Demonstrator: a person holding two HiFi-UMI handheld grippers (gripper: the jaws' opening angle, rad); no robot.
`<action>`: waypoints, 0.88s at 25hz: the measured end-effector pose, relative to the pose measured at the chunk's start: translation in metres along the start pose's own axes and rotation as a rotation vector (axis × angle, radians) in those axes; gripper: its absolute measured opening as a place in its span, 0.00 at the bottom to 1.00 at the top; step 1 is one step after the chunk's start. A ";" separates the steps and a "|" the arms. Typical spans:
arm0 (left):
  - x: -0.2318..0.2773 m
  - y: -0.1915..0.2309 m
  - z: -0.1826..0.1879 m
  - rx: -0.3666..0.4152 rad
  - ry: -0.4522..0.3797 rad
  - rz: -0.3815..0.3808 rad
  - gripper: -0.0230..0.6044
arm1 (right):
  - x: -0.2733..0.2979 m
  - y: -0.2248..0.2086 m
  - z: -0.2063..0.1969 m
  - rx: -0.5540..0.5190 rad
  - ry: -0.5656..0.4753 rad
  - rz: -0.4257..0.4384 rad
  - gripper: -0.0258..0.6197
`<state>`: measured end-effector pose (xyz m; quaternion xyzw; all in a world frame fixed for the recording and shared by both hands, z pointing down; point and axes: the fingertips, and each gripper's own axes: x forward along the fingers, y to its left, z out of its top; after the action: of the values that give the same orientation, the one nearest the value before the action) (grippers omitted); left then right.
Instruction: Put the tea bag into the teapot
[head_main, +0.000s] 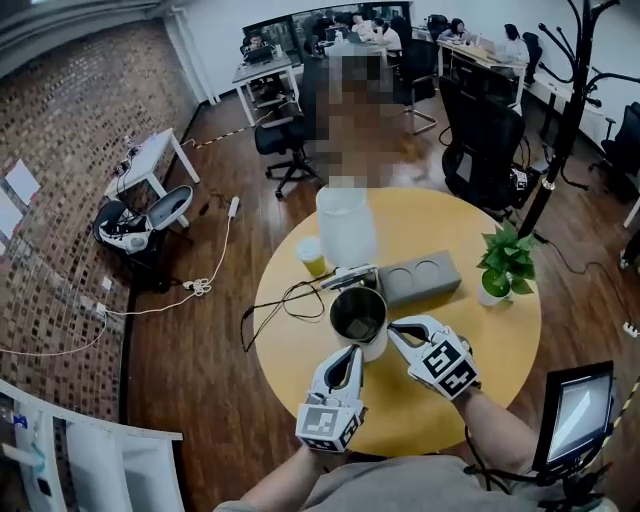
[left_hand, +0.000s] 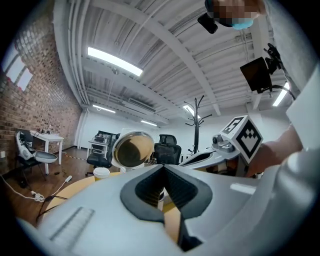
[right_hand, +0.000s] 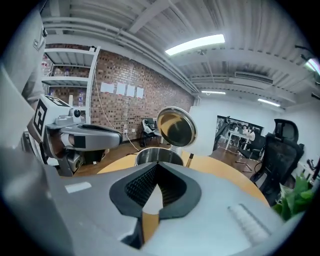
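The teapot (head_main: 358, 316) stands mid-desk (head_main: 470, 370), its lid (right_hand: 176, 126) flipped up and its mouth wide open. The left tool (head_main: 350, 352) is right at the pot's near side, pads pinched together at the tips, with nothing clearly caught between them. The right tool (head_main: 396, 333) is just to the pot's right, its tips closed tight too, and the steel rim lies straight ahead in the right gripper view. And the tea bag? I can't make it out in any view.

A brick wall (head_main: 70, 130) borders dark wood flooring (head_main: 190, 380) with black office chairs (head_main: 285, 140).
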<state>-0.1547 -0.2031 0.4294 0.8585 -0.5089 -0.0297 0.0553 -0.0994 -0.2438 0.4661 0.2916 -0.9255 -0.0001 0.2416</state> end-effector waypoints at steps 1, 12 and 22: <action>0.000 -0.010 0.001 0.001 0.001 0.008 0.04 | -0.009 0.001 -0.002 -0.006 -0.009 0.008 0.05; -0.018 -0.125 -0.019 0.042 0.006 0.133 0.04 | -0.119 0.017 -0.046 -0.032 -0.101 0.132 0.05; -0.057 -0.200 -0.035 0.043 0.067 0.167 0.04 | -0.195 0.061 -0.086 0.011 -0.120 0.200 0.05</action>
<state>-0.0041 -0.0558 0.4382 0.8145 -0.5772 0.0144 0.0562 0.0450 -0.0756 0.4639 0.1985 -0.9628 0.0116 0.1830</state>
